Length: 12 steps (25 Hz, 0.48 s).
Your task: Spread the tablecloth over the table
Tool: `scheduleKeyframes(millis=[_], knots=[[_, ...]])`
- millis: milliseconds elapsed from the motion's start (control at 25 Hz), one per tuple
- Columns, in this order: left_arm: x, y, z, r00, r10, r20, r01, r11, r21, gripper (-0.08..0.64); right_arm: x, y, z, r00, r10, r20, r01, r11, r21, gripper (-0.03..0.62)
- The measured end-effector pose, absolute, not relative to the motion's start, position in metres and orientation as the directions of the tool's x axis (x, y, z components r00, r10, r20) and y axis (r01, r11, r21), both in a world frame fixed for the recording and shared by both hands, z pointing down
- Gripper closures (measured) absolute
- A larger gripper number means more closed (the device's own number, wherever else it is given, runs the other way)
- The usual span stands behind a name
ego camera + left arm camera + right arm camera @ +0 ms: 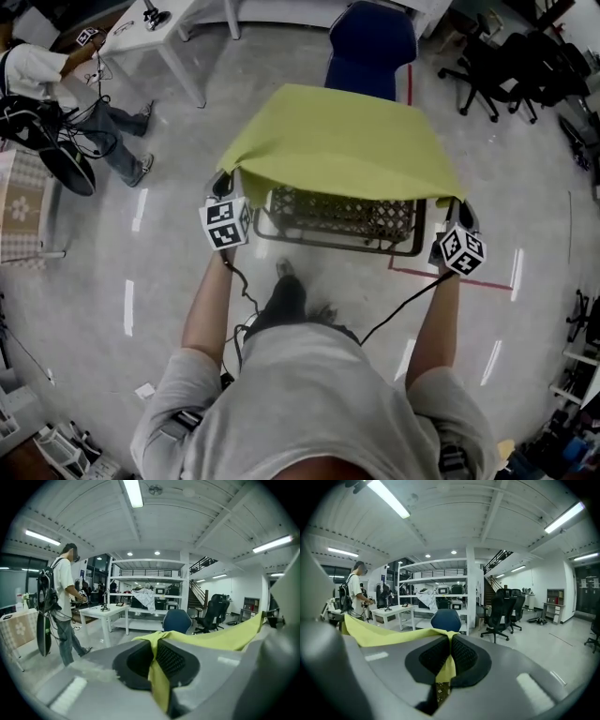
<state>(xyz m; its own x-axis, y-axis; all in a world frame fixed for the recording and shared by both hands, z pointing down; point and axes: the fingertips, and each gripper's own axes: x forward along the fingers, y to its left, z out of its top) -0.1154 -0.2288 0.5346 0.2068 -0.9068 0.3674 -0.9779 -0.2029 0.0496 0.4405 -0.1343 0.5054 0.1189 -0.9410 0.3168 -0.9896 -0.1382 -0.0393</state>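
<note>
Head view looks down on open grey polished floor (112, 272) to both sides of a small dark-framed table with a woven lattice top (342, 220); a blue padded chair (370, 42) stands close behind its far edge, and a red tape line (441, 275) runs by its near right corner. A white shelving rack (436, 590) in the background holds boxes and devices too small to tell apart. The yellow-green tablecloth (342, 141) lies smoothly over the far part of the table, leaving a near strip of lattice bare, its near hem stretched taut between the two grippers. The left gripper (154, 660) has its jaws closed tight on the cloth's near left corner, and the right gripper (447, 660) is likewise clamped on the near right corner. A person with a backpack (37, 75) stands well apart at a white table (155, 33).
</note>
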Motion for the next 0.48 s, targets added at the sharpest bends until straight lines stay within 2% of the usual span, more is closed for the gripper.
scheduleKeyframes(millis=[280,480], knots=[[-0.108,-0.176,0.542,0.185,-0.901,0.391,-0.98,-0.199,0.006,0.528,0.443,-0.087,0.523,0.068,-0.945,0.321,-0.998,-0.063,0.025,0.583],[-0.111,-0.151,0.552,0.161,-0.898,0.409,-0.984,-0.177,-0.002,0.528,0.439,-0.066,0.535,0.036,-0.946,0.322,-0.999,-0.041,-0.008,0.582]])
